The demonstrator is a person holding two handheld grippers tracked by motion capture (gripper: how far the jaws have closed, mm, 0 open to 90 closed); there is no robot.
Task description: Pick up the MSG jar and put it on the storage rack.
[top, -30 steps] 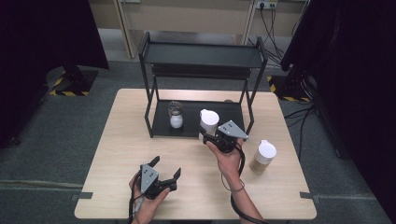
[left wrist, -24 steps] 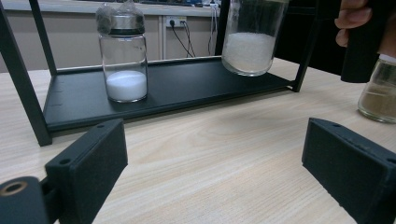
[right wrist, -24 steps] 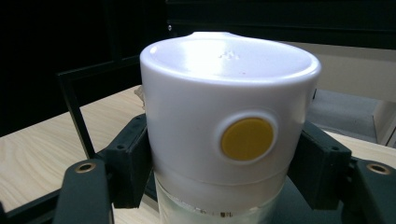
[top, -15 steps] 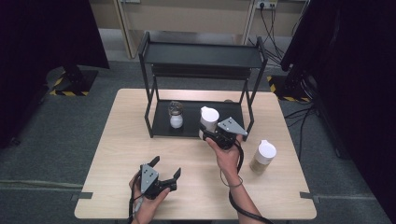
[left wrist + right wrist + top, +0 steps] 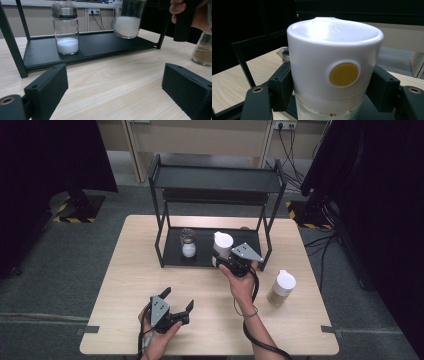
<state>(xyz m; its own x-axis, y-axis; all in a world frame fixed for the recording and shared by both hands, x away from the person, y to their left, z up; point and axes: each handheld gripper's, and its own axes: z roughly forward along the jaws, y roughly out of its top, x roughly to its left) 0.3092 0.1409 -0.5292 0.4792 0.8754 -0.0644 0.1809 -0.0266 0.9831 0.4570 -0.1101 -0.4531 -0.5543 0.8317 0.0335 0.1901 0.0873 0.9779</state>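
Centre of the high view: we hold a white-capped clear glass jar w/ white powder (image 5: 222, 245) in our right gripper (image 5: 226, 261), jaws pinching it just below the cap, over the front edge of the black metal two-tier rack (image 5: 215, 179). In the right gripper view the jar's white plastic cap w/ a yellow dot (image 5: 334, 67) sits mid-frame, a black jaw pressed to each side. In the left gripper view, upper middle, the jar's base hangs tilted just above the rack's lower shelf (image 5: 95, 47), not yet touching it.

Already on that shelf, left of centre in the high view, stands a small glass jar w/ metal lid and white powder (image 5: 188, 243). At right of frame a third, white-capped glass jar of brown powder (image 5: 281, 288) waits on the pale wooden table (image 5: 125, 270), well apart from the rack.

Our left gripper (image 5: 176, 306), lower left of centre, rests on the table w/ jaws spread wide, nothing between them.

By our read: one jar shelved, the second nearly set down, approx. halfway. Left to do: lower and release it, then fetch the brown jar.
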